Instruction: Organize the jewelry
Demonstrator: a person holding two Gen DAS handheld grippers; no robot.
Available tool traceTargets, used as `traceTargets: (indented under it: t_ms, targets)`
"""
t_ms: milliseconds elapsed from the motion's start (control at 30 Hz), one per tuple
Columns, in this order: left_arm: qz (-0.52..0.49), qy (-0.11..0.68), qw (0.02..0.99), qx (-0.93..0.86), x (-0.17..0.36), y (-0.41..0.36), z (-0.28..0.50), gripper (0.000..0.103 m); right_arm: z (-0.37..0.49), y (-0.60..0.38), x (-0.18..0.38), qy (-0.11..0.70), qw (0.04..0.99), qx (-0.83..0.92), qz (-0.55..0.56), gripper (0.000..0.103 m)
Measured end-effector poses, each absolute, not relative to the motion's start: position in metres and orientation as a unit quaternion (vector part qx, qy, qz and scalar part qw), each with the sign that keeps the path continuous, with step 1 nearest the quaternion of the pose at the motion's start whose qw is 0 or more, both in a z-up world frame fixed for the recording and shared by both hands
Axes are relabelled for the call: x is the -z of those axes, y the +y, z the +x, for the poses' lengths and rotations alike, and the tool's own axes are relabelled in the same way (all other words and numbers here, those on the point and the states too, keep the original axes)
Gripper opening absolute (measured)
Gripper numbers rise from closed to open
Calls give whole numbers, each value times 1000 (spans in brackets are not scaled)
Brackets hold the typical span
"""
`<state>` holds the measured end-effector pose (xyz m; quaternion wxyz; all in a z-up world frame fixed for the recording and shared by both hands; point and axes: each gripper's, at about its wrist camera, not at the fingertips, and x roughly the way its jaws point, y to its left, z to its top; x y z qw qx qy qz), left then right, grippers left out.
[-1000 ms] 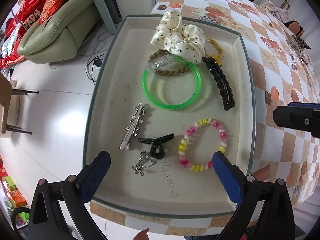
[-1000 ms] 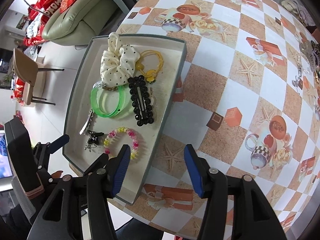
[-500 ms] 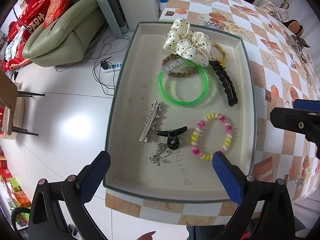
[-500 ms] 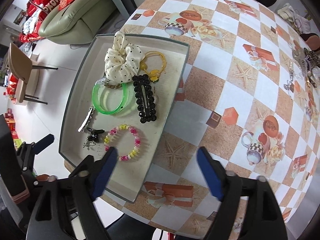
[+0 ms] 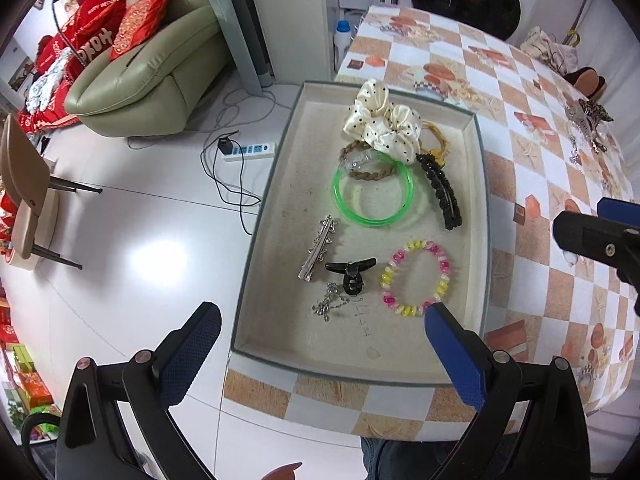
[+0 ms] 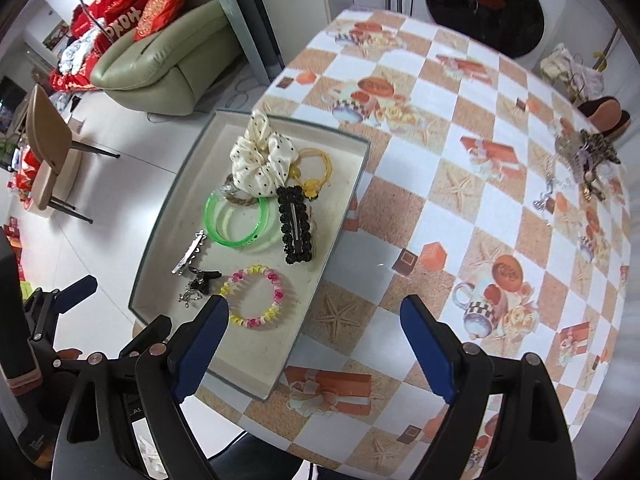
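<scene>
Left wrist view: left gripper [image 5: 318, 330] fingers wide, empty, above tray [image 5: 482, 216] near edge. Tray on bench [image 5: 532, 152] holds bead bracelet [image 5: 416, 278], green bangle [image 5: 372, 190], black clip [image 5: 440, 192], scrunchie [image 5: 382, 120]. Clip long axis runs away from camera, slightly slanted.

Right wrist view: right gripper [image 6: 314, 346] fingers wide, empty, over bench beside tray. Loose jewelry pile [image 6: 588, 160] at far right. Likely next: carry gripper there, single out one piece, pinch across its narrow part.
</scene>
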<state>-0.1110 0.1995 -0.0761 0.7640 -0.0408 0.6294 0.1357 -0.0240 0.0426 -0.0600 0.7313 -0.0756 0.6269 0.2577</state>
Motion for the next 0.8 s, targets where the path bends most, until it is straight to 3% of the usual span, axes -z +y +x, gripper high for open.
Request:
traceTargets:
  t_ms: [467,800]
  targets:
    - [-34,601,784,-151,11,170,-165,103,-72,6,5,610,746,-257,-75,89]
    - [-8,592,797,-119,-24,198,-166,103,-90,16,-26,586,777,-214,-82,89]
